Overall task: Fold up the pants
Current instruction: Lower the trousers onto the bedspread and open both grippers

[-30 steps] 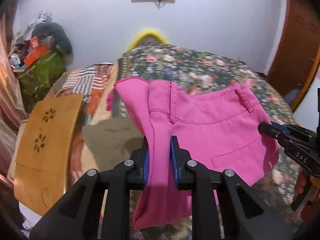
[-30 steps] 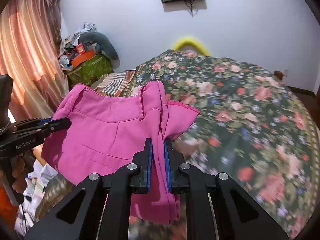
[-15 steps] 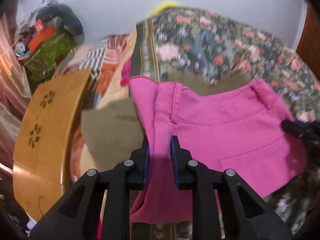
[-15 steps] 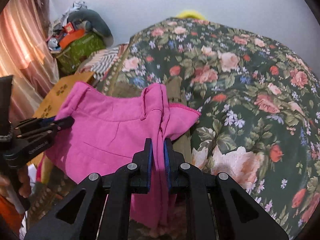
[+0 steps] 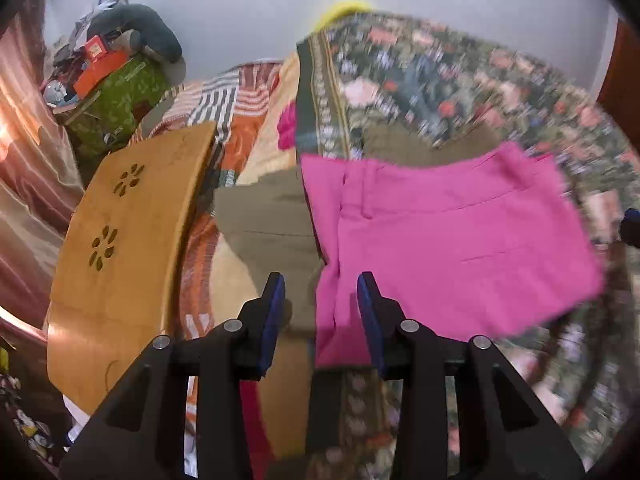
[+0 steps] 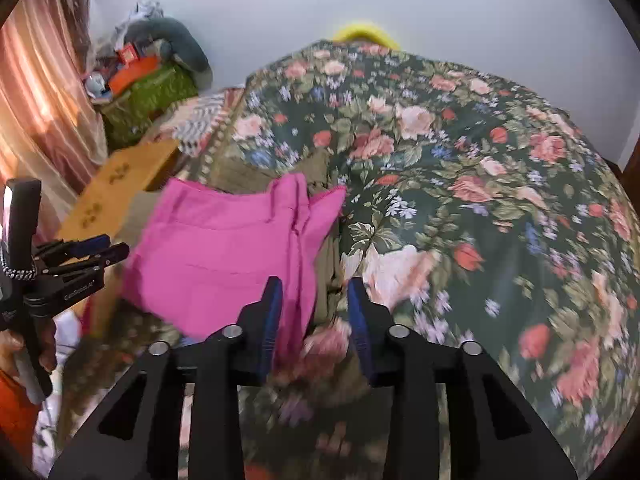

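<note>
The pink pants (image 5: 448, 240) lie folded into a compact rectangle on the floral bedspread (image 6: 460, 168), partly over an olive-brown garment (image 5: 264, 224) that shows along their left edge. The left gripper (image 5: 321, 294) has its jaws spread wide, with the near left corner of the pants between them but nothing pinched. The right gripper (image 6: 315, 292) is likewise spread, the near right corner of the pants reaching in beside its left pad, not clamped.

Judging by this, the step in hand is the release at the end of a fold: the cloth is down and both grippers let go. The next move probably calls for backing both grippers clear without dragging the corners, then either smoothing the stack or taking a last fold if it should be smaller.

Much is hard to read. Both views are smeared by motion, so the near hem of the pants and the bedspread pattern blur together. How many layers the fold holds cannot be told, nor whether the legs lie even underneath. In the left wrist view only a dark tip at the frame's right edge, to the right of the pants, hints at the other gripper. The extent of the olive-brown garment under the pants is hidden.
</note>
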Motion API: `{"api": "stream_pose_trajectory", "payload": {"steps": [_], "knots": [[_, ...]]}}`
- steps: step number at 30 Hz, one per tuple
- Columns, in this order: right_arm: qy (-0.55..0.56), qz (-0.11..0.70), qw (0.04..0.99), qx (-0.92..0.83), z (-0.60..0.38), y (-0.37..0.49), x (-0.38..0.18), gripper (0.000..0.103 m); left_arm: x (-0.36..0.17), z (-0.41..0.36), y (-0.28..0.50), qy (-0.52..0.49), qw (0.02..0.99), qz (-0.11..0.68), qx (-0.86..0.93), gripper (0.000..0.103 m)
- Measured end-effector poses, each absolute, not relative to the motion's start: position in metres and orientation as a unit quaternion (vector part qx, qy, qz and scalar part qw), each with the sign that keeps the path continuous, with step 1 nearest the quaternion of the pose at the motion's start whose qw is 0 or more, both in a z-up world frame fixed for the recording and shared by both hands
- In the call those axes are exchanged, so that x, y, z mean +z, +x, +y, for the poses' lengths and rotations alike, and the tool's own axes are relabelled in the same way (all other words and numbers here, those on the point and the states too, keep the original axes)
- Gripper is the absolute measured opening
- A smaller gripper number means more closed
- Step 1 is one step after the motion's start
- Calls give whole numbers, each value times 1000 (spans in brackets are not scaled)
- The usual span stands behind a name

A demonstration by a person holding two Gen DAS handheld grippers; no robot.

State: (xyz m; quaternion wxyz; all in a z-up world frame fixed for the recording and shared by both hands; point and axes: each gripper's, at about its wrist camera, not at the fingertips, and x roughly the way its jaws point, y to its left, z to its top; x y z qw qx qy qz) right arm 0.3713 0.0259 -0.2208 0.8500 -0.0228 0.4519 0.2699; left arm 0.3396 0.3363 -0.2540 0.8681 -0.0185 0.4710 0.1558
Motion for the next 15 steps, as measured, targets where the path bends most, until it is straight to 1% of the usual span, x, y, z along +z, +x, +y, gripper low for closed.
{"api": "stream_pose_trajectory", "payload": {"steps": [1,5,10,15], "knots": [[-17,448,851,273,23,367,-215,43,-239,331,329,-18,873,463,150,43],[-4,399,874,277,4,331,-166,43,-182,309,290,-17,899,419,129,53],[2,326,901,287,-12,276,-101,43,-101,276,229,-16,935,340,102,56],[6,237,924,300,-23,209,-42,44,-38,248,167,-7,962,261,84,58]]}}
